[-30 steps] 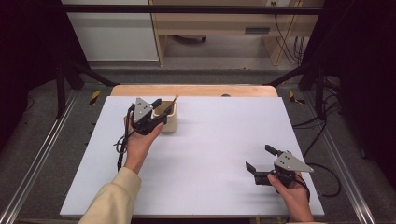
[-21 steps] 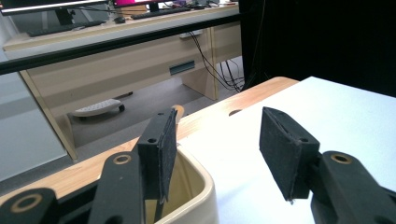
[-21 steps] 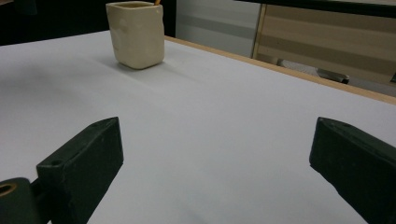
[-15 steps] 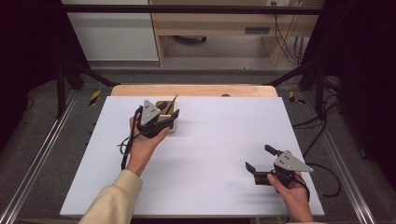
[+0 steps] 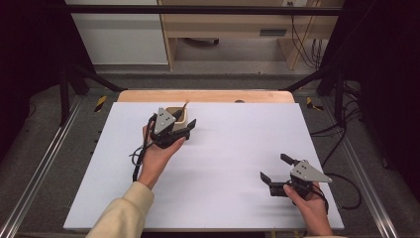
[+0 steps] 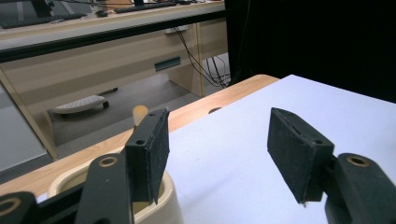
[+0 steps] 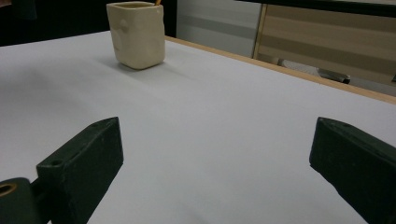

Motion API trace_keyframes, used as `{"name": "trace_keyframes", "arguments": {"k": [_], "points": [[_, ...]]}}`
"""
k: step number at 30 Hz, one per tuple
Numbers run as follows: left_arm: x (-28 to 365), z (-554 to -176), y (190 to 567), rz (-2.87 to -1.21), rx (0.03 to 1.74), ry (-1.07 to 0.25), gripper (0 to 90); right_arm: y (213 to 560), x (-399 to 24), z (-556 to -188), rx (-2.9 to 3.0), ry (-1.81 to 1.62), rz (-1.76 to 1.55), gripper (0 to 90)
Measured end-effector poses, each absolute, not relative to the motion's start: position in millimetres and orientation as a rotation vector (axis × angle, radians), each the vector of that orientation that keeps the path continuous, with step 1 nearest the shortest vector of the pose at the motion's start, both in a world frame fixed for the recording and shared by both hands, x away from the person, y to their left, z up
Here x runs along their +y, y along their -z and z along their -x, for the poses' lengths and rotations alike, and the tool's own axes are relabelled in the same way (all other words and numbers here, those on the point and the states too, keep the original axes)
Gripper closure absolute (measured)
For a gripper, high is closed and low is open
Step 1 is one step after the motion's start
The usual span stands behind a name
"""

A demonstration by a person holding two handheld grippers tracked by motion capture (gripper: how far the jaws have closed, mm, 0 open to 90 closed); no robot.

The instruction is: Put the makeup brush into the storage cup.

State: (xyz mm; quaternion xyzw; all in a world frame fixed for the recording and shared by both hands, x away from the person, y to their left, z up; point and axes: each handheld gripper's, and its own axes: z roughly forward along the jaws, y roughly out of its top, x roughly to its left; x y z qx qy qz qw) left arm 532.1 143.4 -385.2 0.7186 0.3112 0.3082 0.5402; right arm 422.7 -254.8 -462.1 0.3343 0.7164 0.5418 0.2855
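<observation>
Cup at the far left of the mat looks like rigid, glazed, slippery ceramic, so pinch its rim wall squarely; your left gripper has just been opening beside it holding nothing, right gripper wide, empty.

Cup and table finishes

Cream cup looks like smooth glazed ceramic; the table sheet is matt white, wood edge behind.

Tabletop evenly lit from above, bright white; surroundings left dark. Soft shadows cast beneath hands and beside cup. Near jaws rendered softly blurred in both gripper views. No glare noted.
</observation>
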Motion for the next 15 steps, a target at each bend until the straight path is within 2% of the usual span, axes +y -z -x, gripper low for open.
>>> {"name": "trace_keyframes", "arguments": {"k": [15], "points": [[122.7, -523.2, 385.3, -1.716, 0.703, -0.684, 26.3, 462.1, -254.2, -422.8, 1.922, -1.447, -0.881, 3.3]]}}
